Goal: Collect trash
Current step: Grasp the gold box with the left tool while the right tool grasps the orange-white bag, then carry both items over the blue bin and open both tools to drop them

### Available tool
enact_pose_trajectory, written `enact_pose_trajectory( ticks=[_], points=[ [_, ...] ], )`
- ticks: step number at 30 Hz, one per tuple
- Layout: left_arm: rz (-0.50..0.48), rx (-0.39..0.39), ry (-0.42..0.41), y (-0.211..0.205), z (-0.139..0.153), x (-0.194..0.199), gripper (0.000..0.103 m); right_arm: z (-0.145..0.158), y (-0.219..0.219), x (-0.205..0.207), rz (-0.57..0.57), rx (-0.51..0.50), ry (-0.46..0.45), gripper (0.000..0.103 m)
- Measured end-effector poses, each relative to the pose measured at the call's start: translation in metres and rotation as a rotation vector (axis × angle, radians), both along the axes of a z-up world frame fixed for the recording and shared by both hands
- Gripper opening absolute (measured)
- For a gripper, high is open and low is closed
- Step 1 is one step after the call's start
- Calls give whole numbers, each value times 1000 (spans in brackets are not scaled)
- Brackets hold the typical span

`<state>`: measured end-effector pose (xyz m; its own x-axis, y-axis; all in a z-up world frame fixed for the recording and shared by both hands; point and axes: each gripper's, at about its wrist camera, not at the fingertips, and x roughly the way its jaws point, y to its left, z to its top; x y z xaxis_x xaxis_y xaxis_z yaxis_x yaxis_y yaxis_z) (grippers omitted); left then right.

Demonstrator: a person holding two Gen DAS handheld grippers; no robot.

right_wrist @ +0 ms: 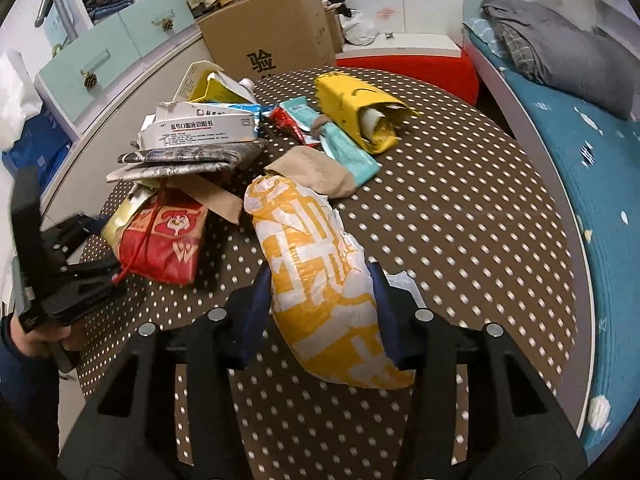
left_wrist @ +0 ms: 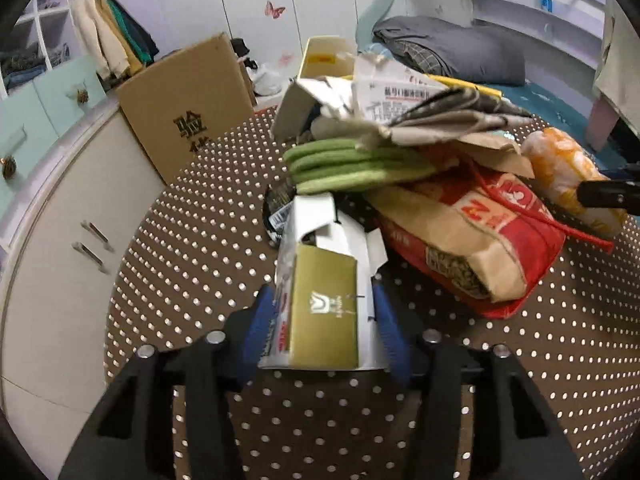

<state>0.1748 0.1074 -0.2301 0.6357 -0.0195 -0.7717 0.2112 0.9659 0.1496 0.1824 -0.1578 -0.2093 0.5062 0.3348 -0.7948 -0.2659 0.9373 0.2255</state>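
Observation:
My left gripper (left_wrist: 324,312) is shut on a torn gold and white carton (left_wrist: 326,304), held just above the dotted table (left_wrist: 192,248). My right gripper (right_wrist: 320,300) is shut on a crumpled orange and white plastic bag (right_wrist: 320,276), also seen at the right of the left wrist view (left_wrist: 560,164). A trash pile lies ahead: a red and tan snack bag (left_wrist: 472,248) (right_wrist: 164,236), a green ribbed wrapper (left_wrist: 352,164), folded newspaper (right_wrist: 188,160), a white medicine box (right_wrist: 200,128), a yellow bag (right_wrist: 360,112) and a teal packet (right_wrist: 348,152).
A big cardboard box (left_wrist: 188,108) (right_wrist: 272,28) stands at the table's far left edge. White cabinets with teal drawers (left_wrist: 48,216) run along the left. A bed with a grey pillow (right_wrist: 560,52) and teal sheet lies right. A red stool (right_wrist: 420,76) sits beyond the table.

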Motion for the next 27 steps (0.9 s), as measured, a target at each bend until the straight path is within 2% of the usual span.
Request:
enact_pose_trajectory(
  ticks=[8, 16, 21, 27],
  points=[
    [75, -88, -9, 14, 4, -32, 49, 12, -22, -28, -50, 47, -23, 47],
    [158, -152, -87, 12, 41, -80, 49, 32, -45, -39, -98, 95, -83, 47],
    [148, -199, -152, -11, 75, -95, 49, 53, -71, -42, -136, 158, -133, 47],
    [61, -250, -225, -67, 112, -91, 49, 72, -121, -39, -222, 188, -186, 47]
  ],
)
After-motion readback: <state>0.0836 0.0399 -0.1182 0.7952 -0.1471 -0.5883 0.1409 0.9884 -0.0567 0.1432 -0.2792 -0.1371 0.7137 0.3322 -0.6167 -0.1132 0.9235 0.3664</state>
